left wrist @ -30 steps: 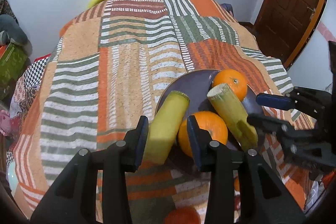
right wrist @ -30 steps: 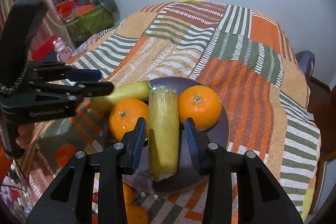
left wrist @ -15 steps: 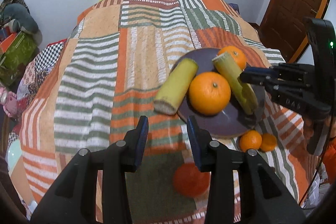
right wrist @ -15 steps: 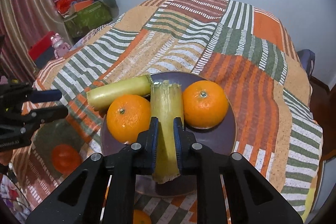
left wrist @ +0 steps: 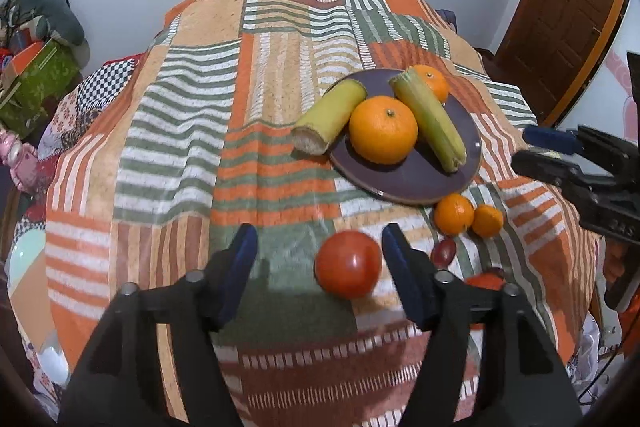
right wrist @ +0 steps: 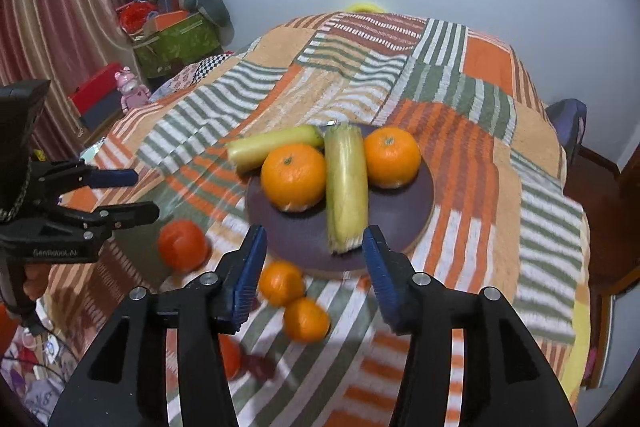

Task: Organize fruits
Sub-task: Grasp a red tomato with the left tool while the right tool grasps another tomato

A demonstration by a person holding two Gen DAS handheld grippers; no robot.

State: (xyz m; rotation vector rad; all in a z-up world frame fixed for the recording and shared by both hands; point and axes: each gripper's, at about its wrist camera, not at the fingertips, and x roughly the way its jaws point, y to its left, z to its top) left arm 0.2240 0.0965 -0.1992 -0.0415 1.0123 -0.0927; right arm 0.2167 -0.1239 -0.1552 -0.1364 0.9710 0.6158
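A dark purple plate [left wrist: 416, 183] [right wrist: 400, 211] lies on the patchwork cloth with two oranges [left wrist: 383, 129] [right wrist: 392, 156] and two yellow-green cane pieces [left wrist: 330, 115] [right wrist: 346, 187]; one piece hangs over the plate's left rim. A red tomato [left wrist: 347, 263] [right wrist: 182, 245] sits on the cloth between the tips of my open left gripper [left wrist: 320, 263]. My right gripper [right wrist: 312, 263] is open and empty, just in front of the plate. Two small mandarins [left wrist: 454, 214] [right wrist: 282, 283] lie by the plate's near edge.
A dark grape [left wrist: 444, 251] and another red fruit [left wrist: 484, 281] lie near the mandarins. The cloth-covered table [left wrist: 200, 107] drops off at its rounded edges. A wooden door [left wrist: 560, 7] stands at the right; boxes and toys [right wrist: 172, 39] crowd the floor at the left.
Both grippers pulled back from the plate and opened wide. The right gripper let go of the cane piece, which stays on the plate. The left gripper now frames the tomato.
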